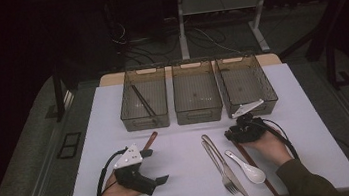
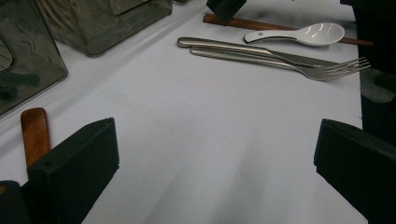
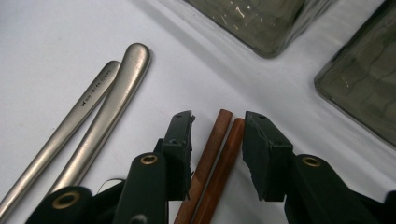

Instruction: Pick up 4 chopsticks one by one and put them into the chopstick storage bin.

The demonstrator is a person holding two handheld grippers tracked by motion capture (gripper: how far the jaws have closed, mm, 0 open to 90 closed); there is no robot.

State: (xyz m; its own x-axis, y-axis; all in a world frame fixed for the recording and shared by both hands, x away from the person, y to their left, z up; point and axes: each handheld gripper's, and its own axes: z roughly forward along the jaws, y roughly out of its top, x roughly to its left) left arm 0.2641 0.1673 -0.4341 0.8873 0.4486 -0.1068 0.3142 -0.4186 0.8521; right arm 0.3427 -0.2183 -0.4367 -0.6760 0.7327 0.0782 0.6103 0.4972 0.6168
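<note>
A pair of brown chopsticks (image 3: pixel 219 149) lies on the white table (image 1: pixel 184 152), running toward the front edge (image 1: pixel 256 166). My right gripper (image 3: pixel 217 126) stands open astride their far ends, one jaw on each side, with a small gap at the left jaw; it rests by the right bin (image 1: pixel 235 135). Beside them lie a steel knife (image 1: pixel 218 157), a fork (image 1: pixel 226 177) and a white spoon (image 1: pixel 247 167). My left gripper (image 1: pixel 157 166) is open wide over bare table (image 2: pixel 217 144). A brown wooden handle (image 2: pixel 35 133) lies just beside its left jaw.
Three smoky see-through bins stand in a row at the back: left (image 1: pixel 129 118), middle (image 1: pixel 199 115), right (image 1: pixel 268 94). The left bin holds dark chopsticks (image 1: pixel 143 102). The table's front edge is close to both hands.
</note>
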